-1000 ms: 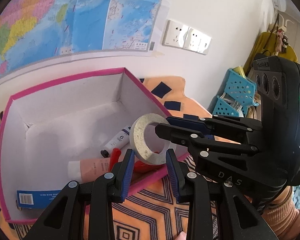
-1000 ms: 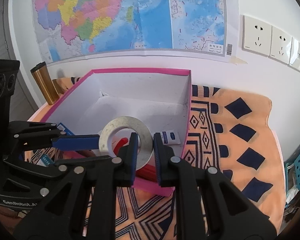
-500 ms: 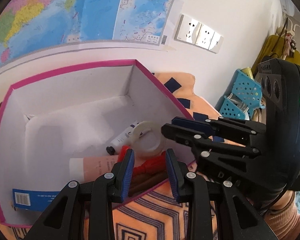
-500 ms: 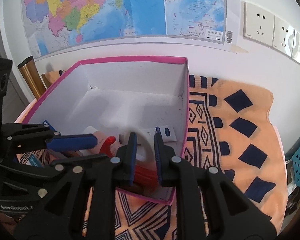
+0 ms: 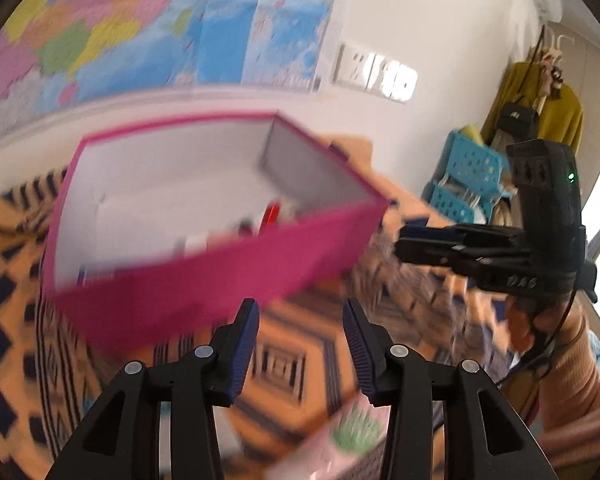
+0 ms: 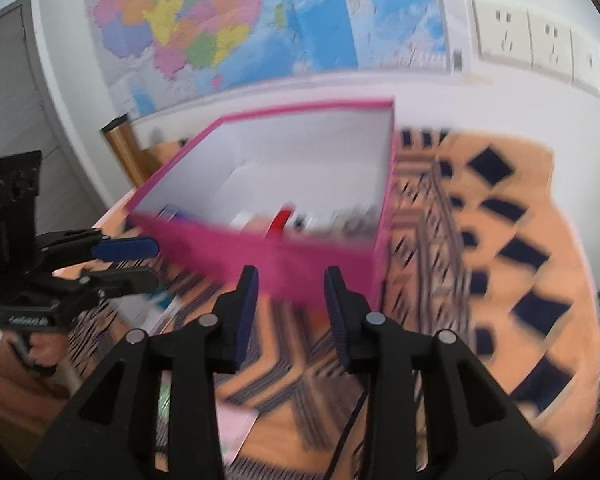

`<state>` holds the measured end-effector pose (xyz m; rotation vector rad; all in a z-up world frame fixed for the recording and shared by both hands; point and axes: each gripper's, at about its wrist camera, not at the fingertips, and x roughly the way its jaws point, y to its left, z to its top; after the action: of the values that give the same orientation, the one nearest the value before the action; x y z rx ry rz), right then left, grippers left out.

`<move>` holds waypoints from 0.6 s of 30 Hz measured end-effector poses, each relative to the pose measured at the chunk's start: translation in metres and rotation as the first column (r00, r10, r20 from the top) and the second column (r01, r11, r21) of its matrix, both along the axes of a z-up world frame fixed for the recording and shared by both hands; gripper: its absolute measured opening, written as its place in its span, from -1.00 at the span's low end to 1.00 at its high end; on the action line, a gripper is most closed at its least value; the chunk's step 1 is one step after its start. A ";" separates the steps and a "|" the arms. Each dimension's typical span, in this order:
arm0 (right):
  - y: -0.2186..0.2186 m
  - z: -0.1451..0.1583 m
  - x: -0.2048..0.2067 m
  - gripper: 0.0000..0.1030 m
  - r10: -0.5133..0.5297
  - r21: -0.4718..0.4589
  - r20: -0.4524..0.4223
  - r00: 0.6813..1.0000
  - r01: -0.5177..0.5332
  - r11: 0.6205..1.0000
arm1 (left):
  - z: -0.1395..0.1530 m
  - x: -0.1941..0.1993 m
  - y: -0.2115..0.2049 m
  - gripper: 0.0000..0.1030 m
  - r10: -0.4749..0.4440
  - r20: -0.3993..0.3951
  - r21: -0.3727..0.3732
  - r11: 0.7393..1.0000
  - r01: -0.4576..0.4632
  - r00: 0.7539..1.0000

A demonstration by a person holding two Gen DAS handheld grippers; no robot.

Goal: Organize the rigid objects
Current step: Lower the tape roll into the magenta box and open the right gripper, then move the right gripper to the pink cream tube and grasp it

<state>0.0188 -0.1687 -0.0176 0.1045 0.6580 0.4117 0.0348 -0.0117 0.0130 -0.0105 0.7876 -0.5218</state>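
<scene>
With both grippers clear of the pink box point(image 5: 220, 288), next pick is the job.
Left gripper point(image 5: 300, 344) and right gripper point(image 6: 288, 304) both opening, jaws part-open with nothing between them, hanging over the patterned cloth point(image 6: 500, 240) in front of the box's near wall. Sorted items point(image 6: 284, 220) lie inside the box along that wall; blur hides which. A pale packet with a green print point(image 5: 352, 432) lies on the cloth nearest the left gripper, a likely target. Open wider before descending; approach from the cloth side, keep clear of the box's near wall.
</scene>
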 end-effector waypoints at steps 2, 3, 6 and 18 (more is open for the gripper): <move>0.003 -0.013 -0.009 -0.29 0.015 0.001 -0.039 0.999 -0.015 1.000 | -0.014 -0.010 0.006 -0.14 0.024 -0.030 0.043 0.999 -0.023 0.999; 0.004 -0.020 -0.012 -0.29 0.023 0.001 -0.062 0.998 -0.023 1.000 | -0.022 -0.016 0.009 -0.14 0.032 -0.054 0.050 0.998 -0.030 0.998; 0.008 -0.044 -0.021 -0.29 0.045 0.013 -0.140 0.989 -0.044 0.999 | -0.036 -0.029 0.017 -0.14 0.035 -0.119 0.041 0.999 -0.030 0.992; 0.028 -0.079 -0.045 -0.28 0.116 0.026 -0.240 0.964 -0.113 0.993 | -0.054 -0.065 0.014 -0.14 0.023 -0.174 0.058 0.998 -0.013 0.984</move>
<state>-0.0263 -0.1405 -0.0966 0.1295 0.9042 0.5190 -0.0301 0.0028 -0.0414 -0.0111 0.9730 -0.4860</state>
